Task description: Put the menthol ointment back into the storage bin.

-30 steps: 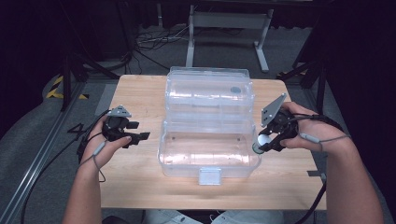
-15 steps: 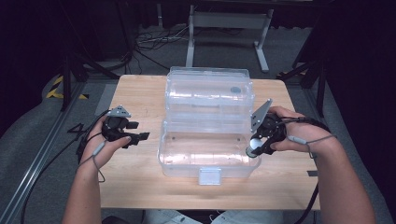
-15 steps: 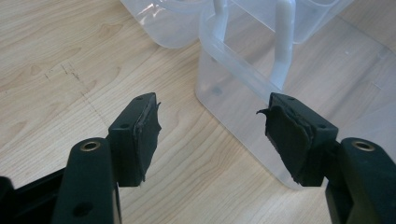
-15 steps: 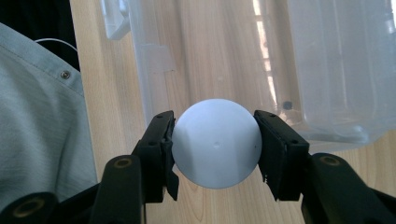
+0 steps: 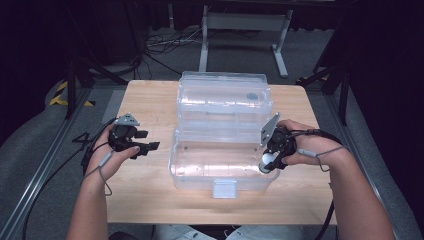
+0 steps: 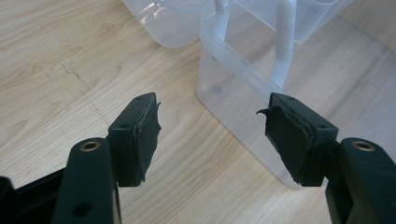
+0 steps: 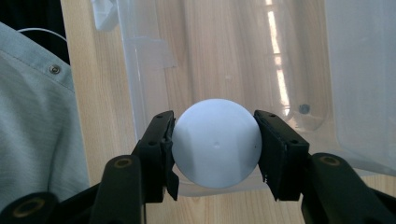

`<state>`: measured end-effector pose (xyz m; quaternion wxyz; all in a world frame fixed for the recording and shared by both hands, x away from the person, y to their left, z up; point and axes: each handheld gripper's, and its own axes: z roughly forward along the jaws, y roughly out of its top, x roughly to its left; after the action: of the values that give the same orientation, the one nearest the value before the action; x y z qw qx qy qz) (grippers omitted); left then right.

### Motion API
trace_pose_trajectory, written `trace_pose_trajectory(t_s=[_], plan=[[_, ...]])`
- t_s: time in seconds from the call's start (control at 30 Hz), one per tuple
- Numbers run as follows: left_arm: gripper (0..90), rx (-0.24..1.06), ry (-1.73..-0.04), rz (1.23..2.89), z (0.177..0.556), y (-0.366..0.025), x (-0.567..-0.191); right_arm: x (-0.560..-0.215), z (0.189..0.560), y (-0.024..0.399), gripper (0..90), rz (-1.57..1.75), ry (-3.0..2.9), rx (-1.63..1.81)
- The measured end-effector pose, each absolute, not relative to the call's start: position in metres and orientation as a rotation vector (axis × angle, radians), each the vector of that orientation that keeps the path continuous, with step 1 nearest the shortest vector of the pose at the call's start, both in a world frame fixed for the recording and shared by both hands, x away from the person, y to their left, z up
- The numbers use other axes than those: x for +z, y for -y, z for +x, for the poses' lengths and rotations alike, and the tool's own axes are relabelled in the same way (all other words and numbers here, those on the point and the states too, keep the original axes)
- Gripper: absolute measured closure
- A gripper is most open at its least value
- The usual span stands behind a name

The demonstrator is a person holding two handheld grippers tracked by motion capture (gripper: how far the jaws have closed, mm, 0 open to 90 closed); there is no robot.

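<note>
A clear plastic box [image 5: 220, 165] stands open in the middle of the wooden table [image 5: 150, 200], its lid [image 5: 225, 100] laid back behind it. My right gripper [image 5: 266, 167] is shut on a white ball [image 5: 266, 161] and holds it over the box's right front corner. In the right gripper view the white ball [image 7: 215, 142] sits squeezed between both black pads above the box rim [image 7: 135, 93]. My left gripper [image 5: 150, 146] rests open and bare left of the box, jaws pointing at its wall. In the left gripper view the gripper [image 6: 210, 126] has the box's corner [image 6: 233, 98] just ahead.
A white latch tab [image 5: 225, 189] hangs at the box's front. A small dark round mark [image 5: 252, 96] shows on the lid. Cables trail from both grippers off the table's sides. A metal stand [image 5: 240, 30] and floor cables [image 5: 165, 42] lie beyond the far edge.
My right gripper has come down and toward the left with the white ball, from beside the box's right edge to over its front right corner. The left gripper has stayed put.
</note>
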<state>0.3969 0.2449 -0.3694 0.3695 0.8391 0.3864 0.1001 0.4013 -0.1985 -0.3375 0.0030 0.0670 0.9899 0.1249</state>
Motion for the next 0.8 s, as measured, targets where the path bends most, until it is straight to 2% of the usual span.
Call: trace_pose_trajectory(t_s=[0.8], plan=[[35.5,0.25,-0.997,2.154,0.397,-0.246,-0.371,-0.374,0.408,0.19,50.7,0.203,-3.146,0.288]])
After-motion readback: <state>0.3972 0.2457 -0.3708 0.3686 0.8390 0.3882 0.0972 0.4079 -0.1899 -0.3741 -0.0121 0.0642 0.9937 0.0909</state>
